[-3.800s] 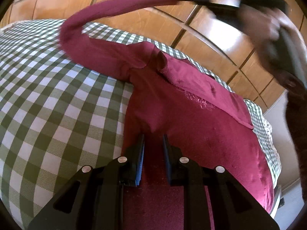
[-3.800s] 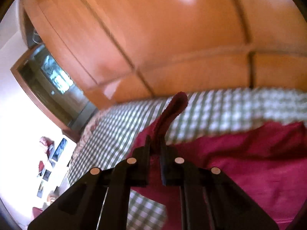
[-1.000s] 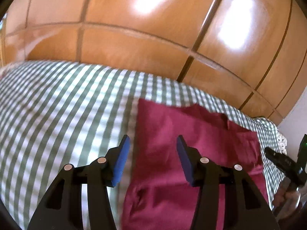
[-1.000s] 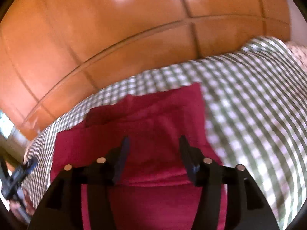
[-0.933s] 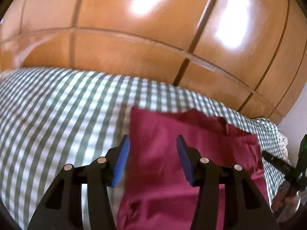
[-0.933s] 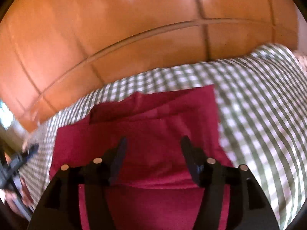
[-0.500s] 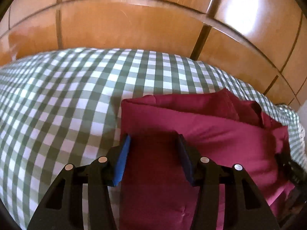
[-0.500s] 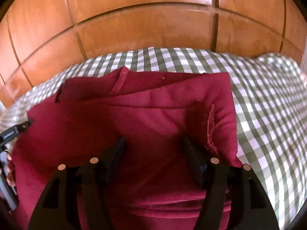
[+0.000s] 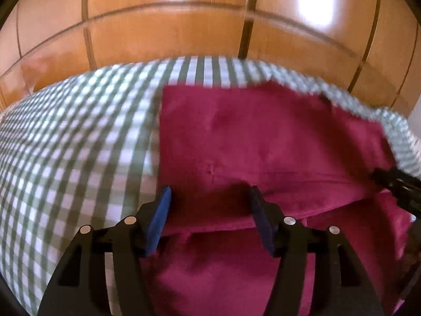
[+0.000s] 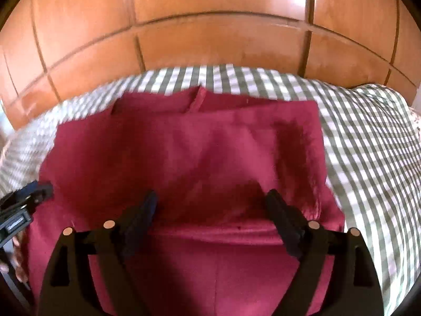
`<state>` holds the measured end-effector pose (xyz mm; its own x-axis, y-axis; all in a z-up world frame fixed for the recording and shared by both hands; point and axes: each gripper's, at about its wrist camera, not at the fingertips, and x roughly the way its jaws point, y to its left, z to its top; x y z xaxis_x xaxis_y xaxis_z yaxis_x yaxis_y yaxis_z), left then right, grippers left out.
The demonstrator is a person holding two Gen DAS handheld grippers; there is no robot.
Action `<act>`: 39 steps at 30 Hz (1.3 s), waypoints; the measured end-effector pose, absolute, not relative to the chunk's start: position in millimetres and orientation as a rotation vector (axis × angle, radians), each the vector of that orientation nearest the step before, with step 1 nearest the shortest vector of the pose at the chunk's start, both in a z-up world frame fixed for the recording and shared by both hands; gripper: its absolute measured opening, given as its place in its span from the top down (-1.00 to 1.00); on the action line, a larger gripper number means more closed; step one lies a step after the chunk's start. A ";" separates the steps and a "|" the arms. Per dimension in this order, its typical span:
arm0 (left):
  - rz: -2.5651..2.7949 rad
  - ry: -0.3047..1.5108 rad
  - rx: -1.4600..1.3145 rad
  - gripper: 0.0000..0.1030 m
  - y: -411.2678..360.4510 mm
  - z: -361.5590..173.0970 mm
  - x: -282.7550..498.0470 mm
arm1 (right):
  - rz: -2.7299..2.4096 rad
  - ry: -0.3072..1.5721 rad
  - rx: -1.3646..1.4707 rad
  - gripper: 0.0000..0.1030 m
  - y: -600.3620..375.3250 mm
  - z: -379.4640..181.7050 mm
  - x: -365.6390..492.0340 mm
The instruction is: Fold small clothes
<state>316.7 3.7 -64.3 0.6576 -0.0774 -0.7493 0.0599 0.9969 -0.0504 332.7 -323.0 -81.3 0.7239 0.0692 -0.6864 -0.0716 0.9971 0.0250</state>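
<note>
Since the frames of a second before, both claws had sunk toward the bed and spread wider, and the maroon garment (image 9: 263,142) filled more of each wrist view.

The garment lay folded on the green-and-white checked bedspread (image 9: 79,137), its upper layer ending in a crosswise edge just ahead of both sets of fingers. From the left wrist camera its left border ran straight from 12 o'clock down toward 6 o'clock, with bare checks to the 9 o'clock side.

The left claw (image 9: 209,216) stood partly open with its jaws opening; its blue pads (image 9: 160,216) straddled the folded edge near the garment's left border, cloth lying between them, and neither pad pressed on it. The right claw (image 10: 210,216) stood very wide, also opening, its dark fingers (image 10: 279,216) either side of the folded edge near the garment's right border, with nothing pinched. Whether the fingertips of either claw brushed the fabric could not be told.

In the left wrist view the right claw showed as a dark shape at 3 o'clock on the garment's far side; in the right wrist view the left claw showed at 9 o'clock, with part of a hand (image 10: 18,266) below it. Orange wooden panelling (image 10: 210,39) rose behind the bed at 12 o'clock.
</note>
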 end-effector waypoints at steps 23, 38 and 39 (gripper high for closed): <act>-0.029 0.731 -0.016 -0.20 12.8 -16.3 205.9 | 0.088 0.754 0.080 -0.94 -334.3 -73.4 297.7; -0.021 0.793 -0.011 -0.20 27.5 -42.9 171.8 | -0.003 0.818 0.060 -0.94 -393.6 -74.1 231.8; -0.021 0.796 -0.011 -0.20 28.4 -43.8 169.9 | -0.010 0.824 0.059 -0.94 -398.9 -75.6 226.1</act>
<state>169.9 28.4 -43.8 0.6995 -0.0232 -0.7142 0.0147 0.9997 -0.0181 226.1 -398.9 -75.6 0.6791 0.0141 -0.7339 0.0321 0.9983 0.0490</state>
